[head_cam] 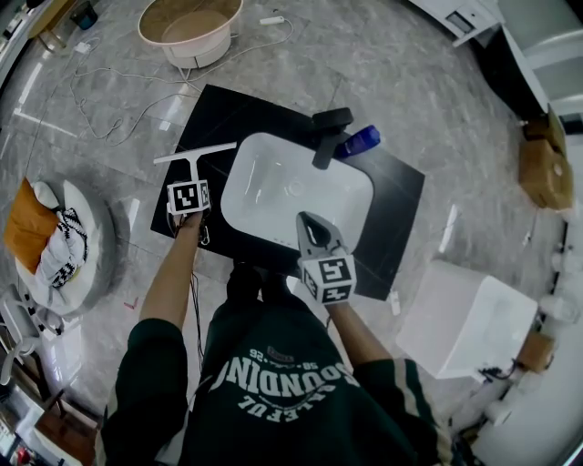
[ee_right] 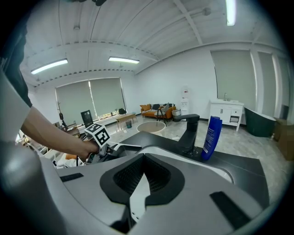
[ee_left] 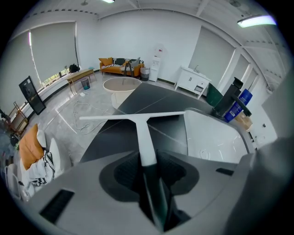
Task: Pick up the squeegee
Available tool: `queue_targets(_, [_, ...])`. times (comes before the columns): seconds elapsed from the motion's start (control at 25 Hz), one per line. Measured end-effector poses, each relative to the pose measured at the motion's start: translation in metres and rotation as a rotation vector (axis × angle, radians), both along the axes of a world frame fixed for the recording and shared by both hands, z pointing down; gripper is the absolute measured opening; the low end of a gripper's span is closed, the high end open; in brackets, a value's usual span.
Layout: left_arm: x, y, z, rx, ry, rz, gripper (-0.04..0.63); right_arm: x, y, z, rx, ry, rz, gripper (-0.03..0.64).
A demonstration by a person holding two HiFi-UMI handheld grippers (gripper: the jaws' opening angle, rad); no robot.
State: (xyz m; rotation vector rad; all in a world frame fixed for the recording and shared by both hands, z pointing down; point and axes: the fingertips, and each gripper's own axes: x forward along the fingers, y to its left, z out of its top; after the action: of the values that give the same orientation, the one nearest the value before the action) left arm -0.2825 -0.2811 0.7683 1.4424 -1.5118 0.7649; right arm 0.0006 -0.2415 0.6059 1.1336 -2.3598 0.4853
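A white sink [head_cam: 273, 187], a rounded rectangle with a glossy bare bowl, is set into a flat black desk [head_cam: 219, 109]. At its far rim stand a matte black faucet [head_cam: 328, 132] and, just beside it, a blue plastic bottle [head_cam: 358, 142]. On the stone floor beyond sits a round tub [head_cam: 191, 23], white outside and beige inside.

The squeegee [head_cam: 194, 157] is white, T-shaped, with a long thin blade and a flat tapering handle. It is over the left part of the desk, just beside the sink. The left gripper [head_cam: 193, 180] has its fingers clenched on the handle, with the blade pointing away from the person.

The right gripper [head_cam: 308, 221] hangs over the sink's near rim, its fingers pressed together on nothing.
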Motion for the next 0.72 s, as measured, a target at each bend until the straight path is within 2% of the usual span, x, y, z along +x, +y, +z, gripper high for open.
queue_targets(0.28, [-0.003, 0.0, 0.001, -0.039, 0.041, -0.005, 0.094, 0.01, -0.002, 0.0, 0.006, -0.006, 0.024, 0.002])
queue_targets(0.72, [0.007, 0.003, -0.017, 0.014, 0.039, 0.049, 0.089, 0.018, -0.001, -0.01, 0.03, -0.02, 0.058, 0.002])
